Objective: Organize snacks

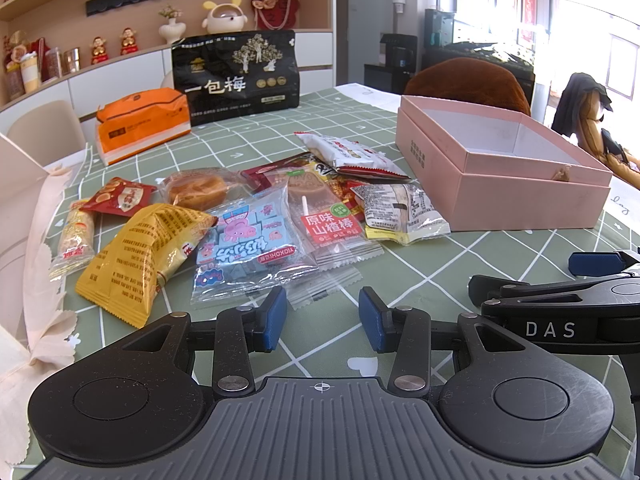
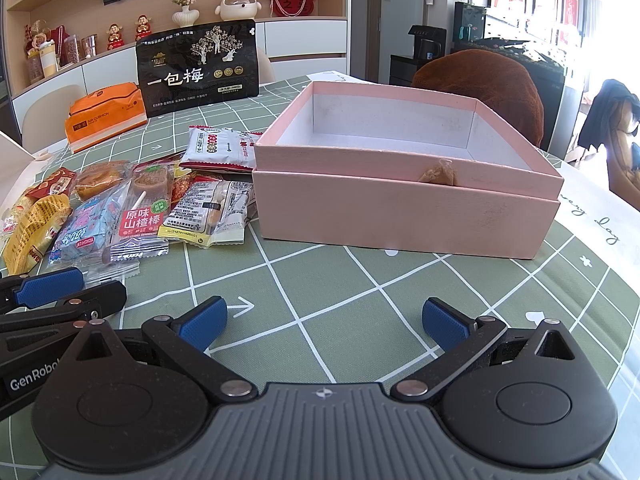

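Pink box (image 2: pixel 404 216) empty; all snack packets (image 1: pixel 248 224) loose on checked tablecloth (image 2: pixel 320 280). Left gripper (image 1: pixel 322 316) and right gripper (image 2: pixel 324 320) released, grasping nothing. Sorting not started.

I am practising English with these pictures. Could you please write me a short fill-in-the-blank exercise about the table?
1. The pink box has nothing inside; it is ____.
2. The snack packets lie on a green ____ with white lines.
3. The tall bag standing behind the snacks is ____ in colour.

Missing words: empty; tablecloth; black
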Demonstrator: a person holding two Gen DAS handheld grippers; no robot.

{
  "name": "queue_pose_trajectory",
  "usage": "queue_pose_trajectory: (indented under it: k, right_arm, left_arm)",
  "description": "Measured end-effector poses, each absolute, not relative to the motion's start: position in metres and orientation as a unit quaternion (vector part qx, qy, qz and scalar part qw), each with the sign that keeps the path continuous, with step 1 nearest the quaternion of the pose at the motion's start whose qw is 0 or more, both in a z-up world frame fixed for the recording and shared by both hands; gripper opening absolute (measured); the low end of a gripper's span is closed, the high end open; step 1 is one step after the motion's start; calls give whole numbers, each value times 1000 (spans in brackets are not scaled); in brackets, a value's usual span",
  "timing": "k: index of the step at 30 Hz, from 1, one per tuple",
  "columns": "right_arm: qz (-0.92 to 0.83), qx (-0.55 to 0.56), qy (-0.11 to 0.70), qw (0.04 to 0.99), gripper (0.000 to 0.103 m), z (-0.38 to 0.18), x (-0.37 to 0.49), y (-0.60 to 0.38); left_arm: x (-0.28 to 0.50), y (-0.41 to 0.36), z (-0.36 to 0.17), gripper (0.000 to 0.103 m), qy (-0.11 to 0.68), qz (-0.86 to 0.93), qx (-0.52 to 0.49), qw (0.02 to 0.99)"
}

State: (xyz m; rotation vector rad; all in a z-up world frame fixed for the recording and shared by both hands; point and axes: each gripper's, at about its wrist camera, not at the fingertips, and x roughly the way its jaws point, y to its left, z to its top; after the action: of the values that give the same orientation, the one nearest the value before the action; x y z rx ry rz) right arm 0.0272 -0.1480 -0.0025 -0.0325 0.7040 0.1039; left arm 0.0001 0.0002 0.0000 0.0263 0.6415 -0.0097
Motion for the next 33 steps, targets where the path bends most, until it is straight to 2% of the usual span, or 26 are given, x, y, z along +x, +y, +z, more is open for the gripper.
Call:
queue_pose_trajectory:
  k: [31, 33]
  right_arm:
    - [52, -14, 344, 937, 103, -4, 27, -148]
    - [66, -21, 362, 929, 103, -2, 30, -149]
  left_arm:
    - [7, -2, 1, 48, 315, -12, 16, 949]
    - [9, -1, 2, 48, 318, -18, 19, 948]
